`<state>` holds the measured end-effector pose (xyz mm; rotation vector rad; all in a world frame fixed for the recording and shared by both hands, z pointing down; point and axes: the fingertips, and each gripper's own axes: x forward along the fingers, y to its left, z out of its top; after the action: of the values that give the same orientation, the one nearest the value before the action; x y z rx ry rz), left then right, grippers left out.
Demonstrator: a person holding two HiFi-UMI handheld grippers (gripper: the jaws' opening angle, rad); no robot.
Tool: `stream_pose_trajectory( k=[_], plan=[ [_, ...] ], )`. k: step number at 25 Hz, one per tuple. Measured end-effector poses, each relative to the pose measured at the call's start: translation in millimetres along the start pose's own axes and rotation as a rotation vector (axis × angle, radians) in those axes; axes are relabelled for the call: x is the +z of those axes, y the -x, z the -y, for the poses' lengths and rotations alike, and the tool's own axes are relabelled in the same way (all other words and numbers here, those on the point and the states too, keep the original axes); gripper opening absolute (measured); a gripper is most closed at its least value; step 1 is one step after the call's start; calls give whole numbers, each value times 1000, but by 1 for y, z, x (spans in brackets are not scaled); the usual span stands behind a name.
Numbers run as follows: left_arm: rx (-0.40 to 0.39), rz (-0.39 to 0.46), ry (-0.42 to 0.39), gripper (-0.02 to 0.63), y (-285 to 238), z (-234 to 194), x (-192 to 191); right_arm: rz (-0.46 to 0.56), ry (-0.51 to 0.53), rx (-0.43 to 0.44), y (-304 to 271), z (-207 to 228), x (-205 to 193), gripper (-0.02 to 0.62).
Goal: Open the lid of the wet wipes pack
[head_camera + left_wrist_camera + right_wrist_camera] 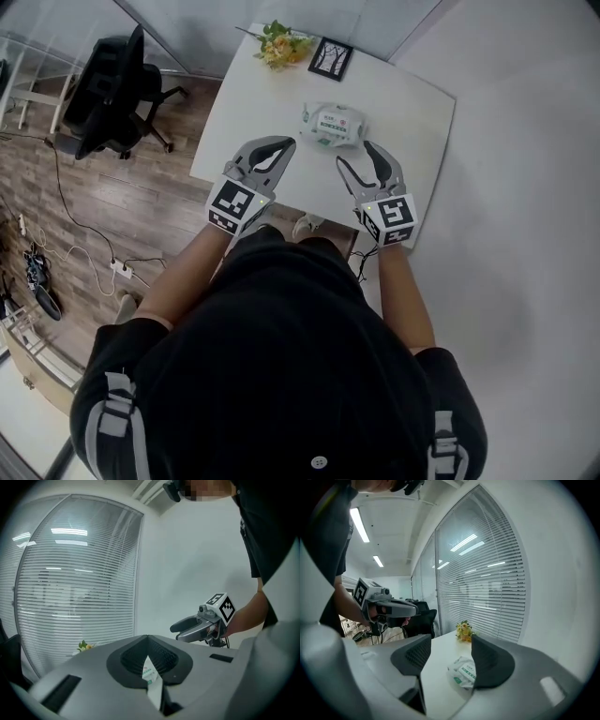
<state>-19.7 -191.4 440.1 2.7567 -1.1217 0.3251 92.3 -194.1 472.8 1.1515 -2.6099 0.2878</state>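
Note:
The wet wipes pack (pixel 333 125), white with a green label, lies flat on the white table (pixel 262 103), lid down as far as I can tell. My left gripper (pixel 284 145) hovers just short of its near-left corner, fingertips touching and nothing between them; in the left gripper view only a sliver of the pack (pixel 150 672) shows through the slit under the tips. My right gripper (pixel 355 155) stands open by the pack's near-right corner. In the right gripper view the pack (pixel 464 671) lies beyond the spread jaws, untouched.
A bunch of yellow flowers (pixel 281 44) and a small framed picture (pixel 330 58) stand at the table's far end. A black office chair (pixel 112 89) is to the left on the wooden floor, with cables and a power strip (pixel 120 269). Glass walls with blinds close the far side.

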Motion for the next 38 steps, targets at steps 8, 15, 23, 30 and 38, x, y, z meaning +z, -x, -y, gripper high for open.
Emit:
stream_pose_trajectory(
  k=[8,15,23,30,38],
  plan=[
    [76,-114,21,8,-67,-13,-29,-126,32,73,-39,65,-43,268],
    [118,-256,103,8,-107,-24,-75,-261,83,160,-71,83,-88,268],
    [134,-399,163,8,-137,-47,-130,-379,138,207,-109,86,-124,268],
    [100,-508,218,8,-157,-55,-180,-503,187,232,-133,79,-159,262],
    [93,-579,263,8,-182,-62,-220,-585,275,224,-152,85,-185,262]
  ],
)
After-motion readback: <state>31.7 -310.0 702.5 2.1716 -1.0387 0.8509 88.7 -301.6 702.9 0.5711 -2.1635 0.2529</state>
